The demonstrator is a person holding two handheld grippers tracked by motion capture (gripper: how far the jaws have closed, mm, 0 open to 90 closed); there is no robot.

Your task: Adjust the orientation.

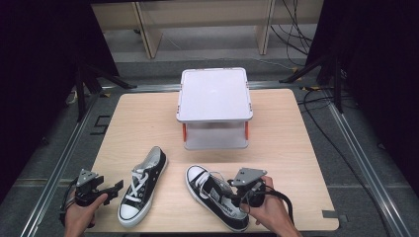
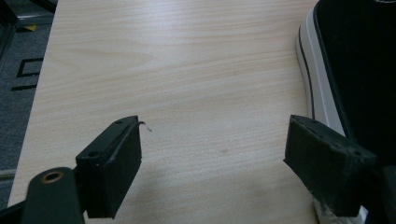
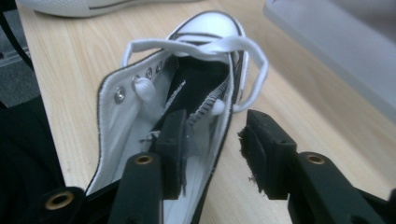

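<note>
Two black canvas sneakers with white toe caps and white laces lie on the wooden table [image 1: 148, 118]. The left shoe [image 1: 141, 187] points toward me, its sole edge at the right of the left gripper view [image 2: 317, 70]. My left gripper [image 1: 117, 189] [image 2: 212, 135] stands open just left of it, nothing between the jaws. The right shoe [image 1: 215, 202] [image 3: 187, 84] points away. My right gripper [image 1: 236, 196] [image 3: 215, 126] straddles that shoe's side wall, one jaw inside the opening, one outside. The pads stand apart from the canvas, so it is open.
A pale grey lidded plastic box [image 1: 215, 106] with orange latches stands at the back middle of the table; its edge shows in the right gripper view [image 3: 336, 42]. The left shoe's toe [image 3: 70, 5] lies beyond the right shoe. Bare wood lies at both sides.
</note>
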